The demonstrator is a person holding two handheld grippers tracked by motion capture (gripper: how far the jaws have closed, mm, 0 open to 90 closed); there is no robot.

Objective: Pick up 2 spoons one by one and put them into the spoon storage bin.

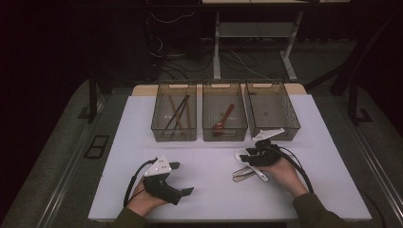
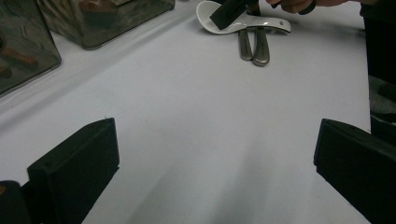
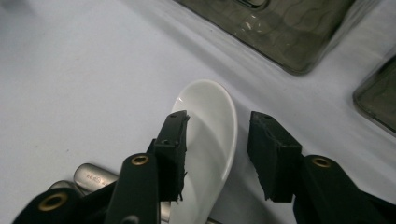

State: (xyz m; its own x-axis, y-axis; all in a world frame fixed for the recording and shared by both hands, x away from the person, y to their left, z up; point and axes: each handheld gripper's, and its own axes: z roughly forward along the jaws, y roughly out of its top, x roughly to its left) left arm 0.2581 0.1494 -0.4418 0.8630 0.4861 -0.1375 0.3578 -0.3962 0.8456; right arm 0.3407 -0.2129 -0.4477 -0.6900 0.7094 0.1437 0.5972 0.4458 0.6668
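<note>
We judged the white spoon (image 3: 210,135), lying on the table (image 1: 209,190) before the bins across two metal handles (image 2: 254,46), glazed, slippery and brittle, so our right gripper (image 3: 217,140), partly open, straddled its bowl without gripping.

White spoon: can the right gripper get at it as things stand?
Probably yes. The right gripper already has its jaws on either side of the white spoon, one over the bowl and one just outside its rim, with nothing between them but the spoon. The metal handles underneath lie clear of the jaws.
</note>
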